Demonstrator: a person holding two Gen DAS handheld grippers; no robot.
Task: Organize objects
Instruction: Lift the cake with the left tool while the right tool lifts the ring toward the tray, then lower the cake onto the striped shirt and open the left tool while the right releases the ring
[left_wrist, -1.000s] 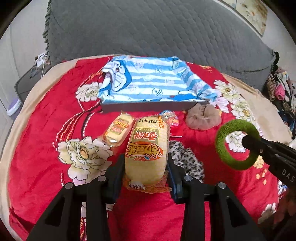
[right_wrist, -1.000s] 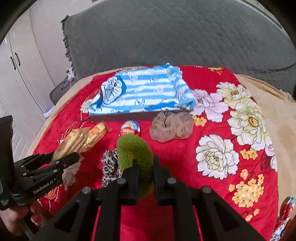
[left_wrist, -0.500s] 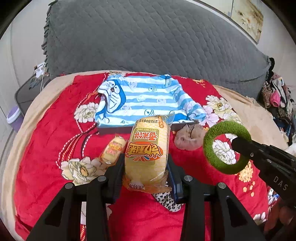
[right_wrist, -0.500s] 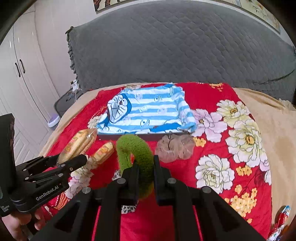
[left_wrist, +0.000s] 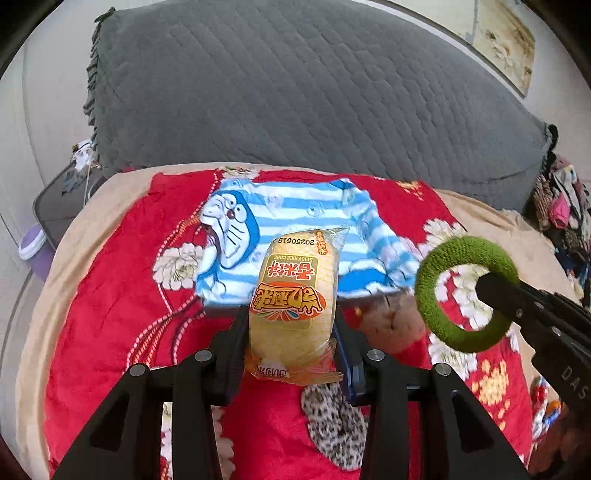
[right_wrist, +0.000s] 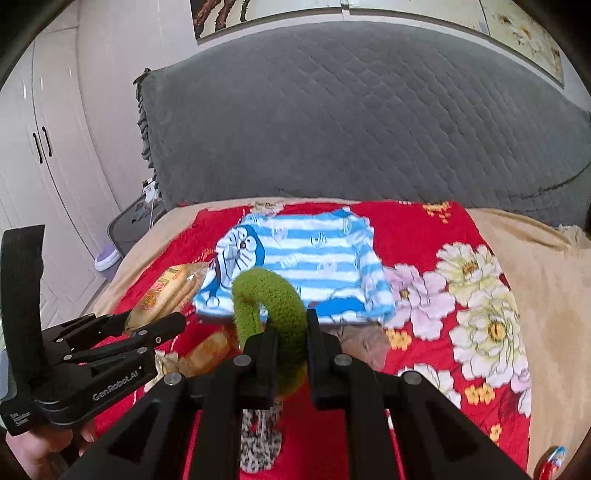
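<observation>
My left gripper (left_wrist: 291, 328) is shut on a yellow rice-cake packet (left_wrist: 293, 295), held up above the red flowered bedspread (left_wrist: 110, 302). From the right wrist view that gripper (right_wrist: 155, 325) and its packet (right_wrist: 166, 291) show at the left. My right gripper (right_wrist: 291, 332) is shut on a fuzzy green ring scrunchie (right_wrist: 269, 295); in the left wrist view the scrunchie (left_wrist: 465, 291) hangs at the right on that gripper (left_wrist: 491, 288). A box draped in blue-striped cartoon cloth (left_wrist: 295, 229) (right_wrist: 306, 258) lies beyond both.
On the bedspread lie a leopard-print scrunchie (left_wrist: 332, 421), a beige scrunchie (left_wrist: 391, 325) and a small snack packet (right_wrist: 207, 350). A grey quilted headboard (right_wrist: 351, 129) rises behind. Clothes (left_wrist: 561, 206) are piled at the far right; a person's hand (right_wrist: 33, 454) holds the left gripper.
Both grippers have risen with the packet and the green scrunchie still held. The bedspread and the striped box now look lower and farther off, and more of the headboard shows.
</observation>
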